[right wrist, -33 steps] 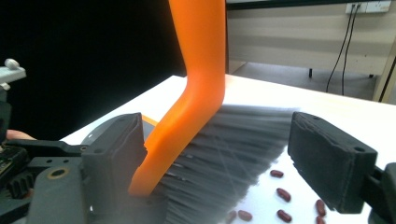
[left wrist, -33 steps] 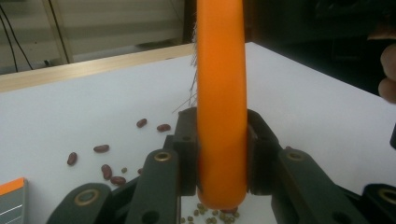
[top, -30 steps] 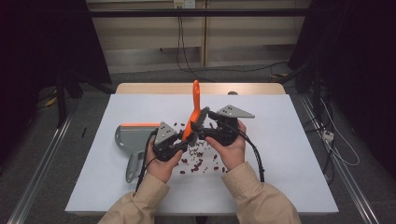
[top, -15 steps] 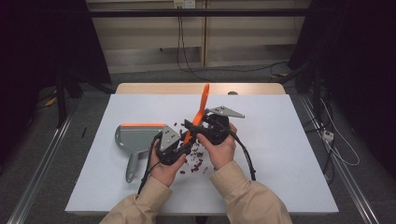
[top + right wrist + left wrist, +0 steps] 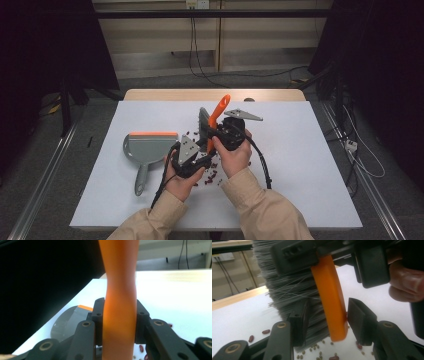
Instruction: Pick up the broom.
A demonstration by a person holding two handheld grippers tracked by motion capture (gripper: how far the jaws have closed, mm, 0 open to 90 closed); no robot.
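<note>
A hand brush with an orange handle (image 5: 219, 110) and grey bristles (image 5: 203, 122) is held up over the white table (image 5: 310, 150), its handle leaning to the far right. My right gripper (image 5: 214, 136) has just closed and is shut on the handle (image 5: 120, 277), both pads pressed to its sides. My left gripper (image 5: 199, 150) sits just below. Its jaws have just been opening, and the brush's orange back (image 5: 329, 290) and bristles (image 5: 287, 285) stand between the parted pads (image 5: 328, 312). Small dark red beans (image 5: 212, 176) lie scattered under the hands.
A grey dustpan (image 5: 147, 147) with an orange lip lies left of the hands, handle toward the near edge; its pan (image 5: 67, 325) is seen past my right gripper. More beans (image 5: 265, 331) dot the table. Dark floor and cables surround it.
The brush has tipped from upright to leaning right. My right jaws have closed onto the handle and my left jaws have parted around the brush head. Both hands stayed over the beans.
</note>
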